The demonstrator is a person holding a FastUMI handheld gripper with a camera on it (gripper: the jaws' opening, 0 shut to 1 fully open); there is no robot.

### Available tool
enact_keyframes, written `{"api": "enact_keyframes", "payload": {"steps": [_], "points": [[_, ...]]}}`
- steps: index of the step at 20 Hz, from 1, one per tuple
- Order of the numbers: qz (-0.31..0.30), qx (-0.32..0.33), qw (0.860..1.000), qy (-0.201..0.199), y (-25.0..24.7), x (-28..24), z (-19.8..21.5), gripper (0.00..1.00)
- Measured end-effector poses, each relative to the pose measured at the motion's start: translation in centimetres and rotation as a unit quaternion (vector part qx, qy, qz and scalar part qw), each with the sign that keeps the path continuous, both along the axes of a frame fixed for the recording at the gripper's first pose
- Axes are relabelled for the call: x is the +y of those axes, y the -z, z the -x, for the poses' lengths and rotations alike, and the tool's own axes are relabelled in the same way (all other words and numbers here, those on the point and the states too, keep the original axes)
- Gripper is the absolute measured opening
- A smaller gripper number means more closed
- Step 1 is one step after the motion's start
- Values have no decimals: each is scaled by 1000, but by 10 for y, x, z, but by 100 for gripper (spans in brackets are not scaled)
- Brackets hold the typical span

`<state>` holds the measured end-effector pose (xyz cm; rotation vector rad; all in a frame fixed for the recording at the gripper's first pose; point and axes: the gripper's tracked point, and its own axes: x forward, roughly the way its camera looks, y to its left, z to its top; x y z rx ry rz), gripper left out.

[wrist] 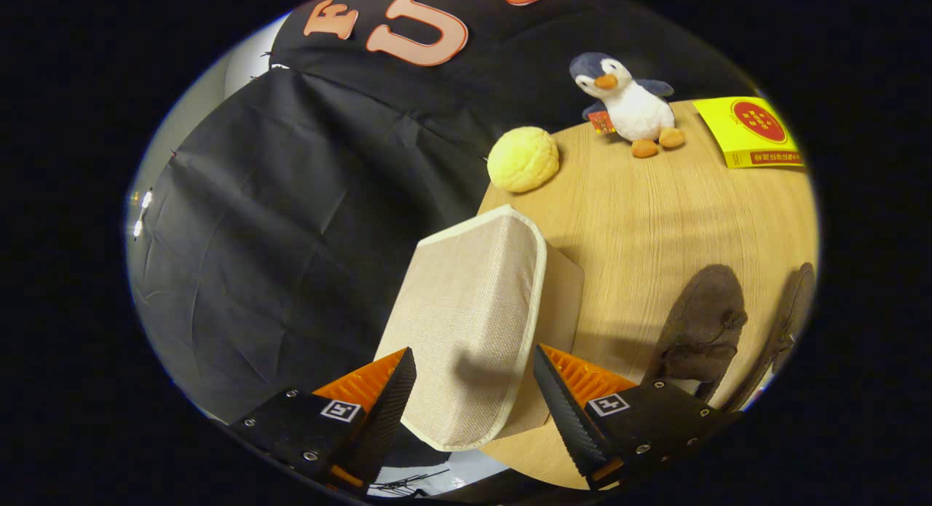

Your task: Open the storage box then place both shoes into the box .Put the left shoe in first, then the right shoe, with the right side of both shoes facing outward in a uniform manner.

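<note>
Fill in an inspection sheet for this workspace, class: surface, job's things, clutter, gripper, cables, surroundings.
Surface: wooden table, bare in the middle.
Job's things: fabric storage box between and just ahead of the fingers, lid closed; two dark shoes beside it, outside the box.
Clutter: plush penguin, yellow bun-shaped toy, yellow packet beyond the box.
Gripper: gripper open, fingers either side of the box, not pressing.
Cables: nothing seen.
Surroundings: black cloth wall.

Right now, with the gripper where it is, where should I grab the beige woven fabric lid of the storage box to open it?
Take the beige woven fabric lid by its cream-piped free edge nearest the gripper, coming straight ahead. That thin rim lies between the open fingers, which don't touch it, and the panel looks tilted up off the round wooden table, leaving room underneath.
</note>
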<state>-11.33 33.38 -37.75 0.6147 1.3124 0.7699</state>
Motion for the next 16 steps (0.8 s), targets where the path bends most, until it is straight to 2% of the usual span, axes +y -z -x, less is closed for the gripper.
{"api": "enact_keyframes", "payload": {"steps": [4, 9, 12, 16], "points": [[-32, 27, 999, -18, 17, 14, 9, 97], [-64, 56, 996, -16, 16, 19, 14, 94], [-79, 54, 995, -7, 9, 14, 4, 83], [-146, 50, 988, 19, -35, 12, -7, 70]]}}
